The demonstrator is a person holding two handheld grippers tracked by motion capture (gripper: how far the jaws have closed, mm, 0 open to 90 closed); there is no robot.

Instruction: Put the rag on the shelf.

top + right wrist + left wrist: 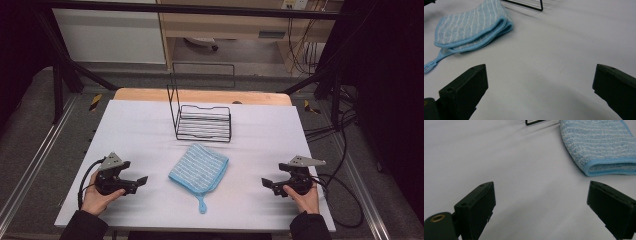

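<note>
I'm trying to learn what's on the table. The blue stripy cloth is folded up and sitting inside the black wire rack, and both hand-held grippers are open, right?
Not quite. The blue stripy cloth is folded, but it lies flat on the white table in front of the black wire rack, not inside it; the high view shows this. Both the left hand-held gripper and the right hand-held gripper are open.

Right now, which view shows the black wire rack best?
The high view: the whole black wire rack stands there on the white table, behind the folded blue striped towel. Each gripper view catches just a corner of it at its top edge.
</note>
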